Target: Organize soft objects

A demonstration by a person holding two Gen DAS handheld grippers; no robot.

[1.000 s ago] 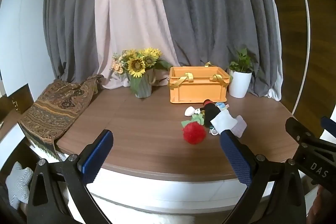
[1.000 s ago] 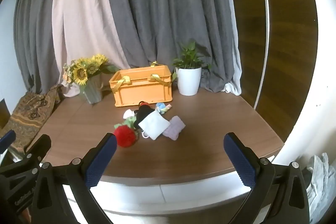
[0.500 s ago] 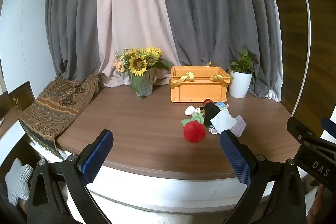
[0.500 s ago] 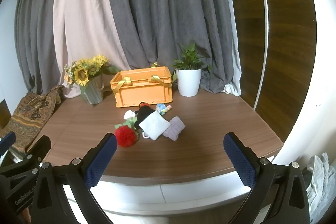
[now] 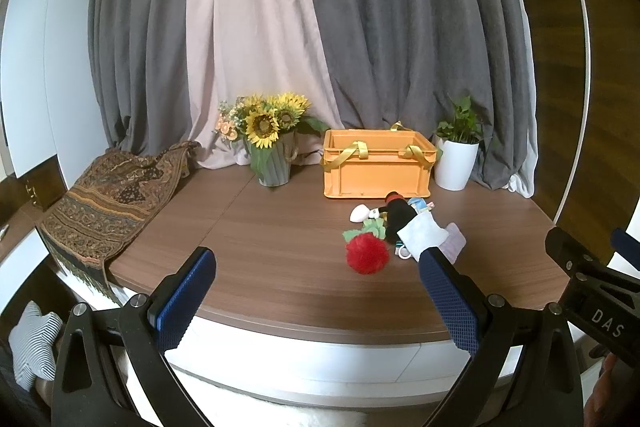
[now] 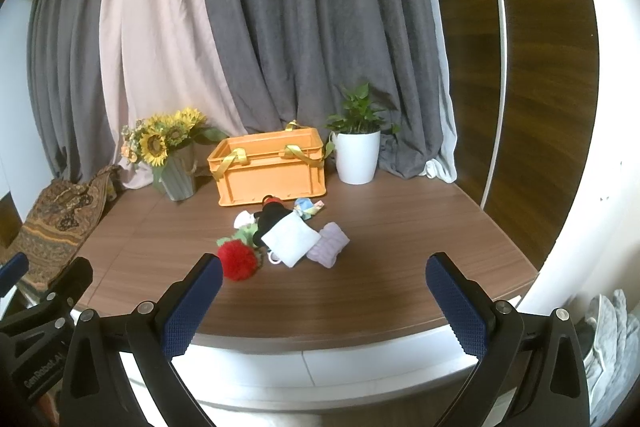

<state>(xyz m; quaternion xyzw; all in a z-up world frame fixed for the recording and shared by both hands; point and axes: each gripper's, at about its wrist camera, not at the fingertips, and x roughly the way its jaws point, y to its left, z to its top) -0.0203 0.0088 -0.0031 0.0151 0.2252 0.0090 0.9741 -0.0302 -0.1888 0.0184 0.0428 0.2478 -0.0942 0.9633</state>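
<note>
Soft things lie in a small heap on the brown table (image 6: 400, 235), just in front of the orange crate (image 6: 272, 175). At the near end sits a red pompom (image 6: 237, 260) with green felt leaves (image 6: 240, 235) touching its far side. Behind it a black plush toy (image 6: 272, 217) lies partly under a white folded cloth (image 6: 291, 239), and a lilac knitted piece (image 6: 329, 245) rests against the cloth's right edge. A small white item (image 6: 243, 218) and a pale blue bundle (image 6: 306, 206) lie closest to the crate. The crate stands upright with yellow ribbon handles draped over its rim.

Left tool (image 5: 316, 297) hangs off the near edge of the table, its blue padded fingers (image 5: 186, 297) spread wide apart with nothing between them. Right tool (image 6: 324, 301) is likewise held before the table edge, fingers (image 6: 456, 303) wide apart and holding nothing.

A vase of sunflowers (image 5: 272, 143) stands left of the crate, a white potted plant (image 6: 357, 147) right of it. A patterned shawl (image 5: 108, 199) drapes over the table's left end. Grey and pink curtains (image 5: 360, 27) hang behind.
</note>
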